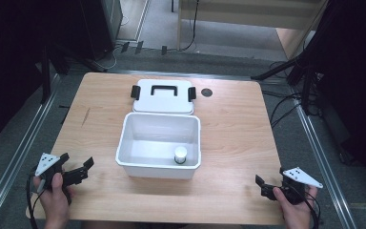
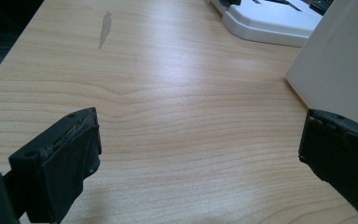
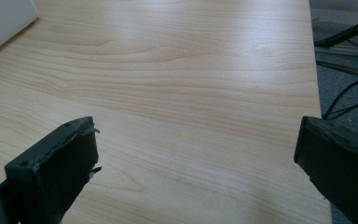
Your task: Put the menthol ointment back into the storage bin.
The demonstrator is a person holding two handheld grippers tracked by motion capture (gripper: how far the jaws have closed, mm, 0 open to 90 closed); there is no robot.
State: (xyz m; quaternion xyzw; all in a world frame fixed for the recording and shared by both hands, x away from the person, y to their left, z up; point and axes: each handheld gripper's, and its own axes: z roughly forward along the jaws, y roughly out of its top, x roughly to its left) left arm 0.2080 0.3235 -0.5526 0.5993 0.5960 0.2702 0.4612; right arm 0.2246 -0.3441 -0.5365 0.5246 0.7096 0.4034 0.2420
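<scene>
A white open box (image 1: pixel 158 168) stands in the middle of the wooden table (image 1: pixel 233 133). A small white cylinder (image 1: pixel 180 155) stands upright inside it, near the front right corner. The box's lid (image 1: pixel 163 98), with a black handle and black clips, lies flat just behind it. At the front left, my left gripper (image 1: pixel 78 161) is open and empty, a short way left of the box. Its own view shows the jaws (image 2: pixel 200 140) wide apart over bare wood, with the box wall (image 2: pixel 340 65) and lid (image 2: pixel 270 18) ahead. My right gripper (image 1: pixel 270 176) (image 3: pixel 196 144) is open and empty at the front right.
A round black hole (image 1: pixel 207 92) sits in the tabletop right of the lid. A dark scuff (image 2: pixel 105 30) marks the wood at the left. Cables (image 1: pixel 286 105) and stand legs lie on the floor to the right. The box corner (image 3: pixel 2 18) shows in the right gripper view.
</scene>
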